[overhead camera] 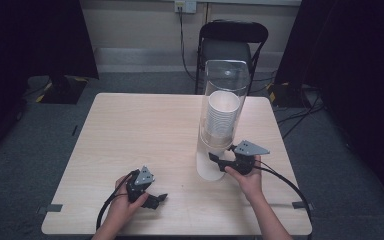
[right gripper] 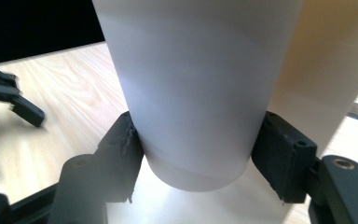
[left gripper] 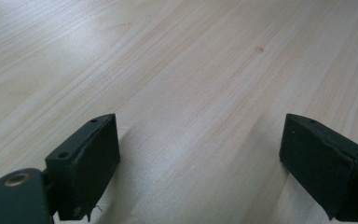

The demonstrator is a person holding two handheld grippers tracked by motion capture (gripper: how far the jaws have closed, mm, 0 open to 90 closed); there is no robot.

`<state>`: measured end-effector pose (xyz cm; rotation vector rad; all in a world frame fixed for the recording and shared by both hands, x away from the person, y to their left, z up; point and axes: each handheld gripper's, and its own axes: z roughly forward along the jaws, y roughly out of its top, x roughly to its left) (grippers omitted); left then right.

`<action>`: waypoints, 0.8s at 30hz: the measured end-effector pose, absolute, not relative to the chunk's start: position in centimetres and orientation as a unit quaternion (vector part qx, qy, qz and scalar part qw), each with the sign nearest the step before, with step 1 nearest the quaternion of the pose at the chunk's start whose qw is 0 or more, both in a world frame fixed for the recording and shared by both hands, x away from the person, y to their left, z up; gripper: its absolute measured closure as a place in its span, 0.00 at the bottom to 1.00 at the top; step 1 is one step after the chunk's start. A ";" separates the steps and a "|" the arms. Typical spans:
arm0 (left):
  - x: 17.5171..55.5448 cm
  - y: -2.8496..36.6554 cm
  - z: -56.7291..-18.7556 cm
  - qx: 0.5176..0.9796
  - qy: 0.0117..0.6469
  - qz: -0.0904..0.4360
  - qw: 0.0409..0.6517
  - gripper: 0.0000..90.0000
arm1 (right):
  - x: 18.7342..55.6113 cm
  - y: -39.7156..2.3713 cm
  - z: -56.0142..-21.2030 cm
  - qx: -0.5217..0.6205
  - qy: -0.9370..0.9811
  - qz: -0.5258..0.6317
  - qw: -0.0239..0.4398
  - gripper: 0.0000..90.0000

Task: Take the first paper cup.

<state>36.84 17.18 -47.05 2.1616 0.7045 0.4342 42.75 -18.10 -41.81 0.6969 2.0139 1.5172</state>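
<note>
Right gripper (right gripper: 196, 158) clamps both pads on the bottom paper cup (right gripper: 196, 88) hanging upright under the clear cup dispenser (overhead camera: 223, 95) at the table's (overhead camera: 130, 130) right side; left gripper (left gripper: 200, 163) rests wide open and empty, well apart

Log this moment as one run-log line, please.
right claw: shut on bottom cup | left claw: open over table | dispenser tube: stacked cups inside

We count 1 tall clear plastic dispenser tube (overhead camera: 223, 87) holding 1 stack of white paper cups (overhead camera: 222, 117), individual cups too close to tell apart; 1 pale wooden table (overhead camera: 130, 130); 1 black folding chair (overhead camera: 232, 42); 2 black two-jaw grippers, left gripper (overhead camera: 156, 198) and right gripper (overhead camera: 215, 161).
</note>
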 end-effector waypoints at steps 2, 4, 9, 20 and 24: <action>36.8 17.2 -47.0 0.855 0.279 0.171 0.402 0.13 | 42.9 -18.1 -41.9 0.258 0.746 0.557 0.258 0.41; 36.8 17.2 -47.0 0.855 0.279 0.171 0.402 0.13 | 43.3 -17.8 -44.1 0.264 0.803 0.476 0.243 0.41; 36.9 17.2 -47.0 0.857 0.276 0.172 0.399 0.13 | 43.3 -19.2 -43.2 0.267 0.789 0.494 0.249 0.41; 36.9 17.2 -47.0 0.857 0.276 0.172 0.399 0.13 | 43.1 -21.7 -44.2 0.280 0.824 0.432 0.236 0.40; 36.9 17.2 -47.0 0.857 0.276 0.172 0.399 0.13 | 43.0 -22.4 -44.2 0.283 0.819 0.439 0.238 0.39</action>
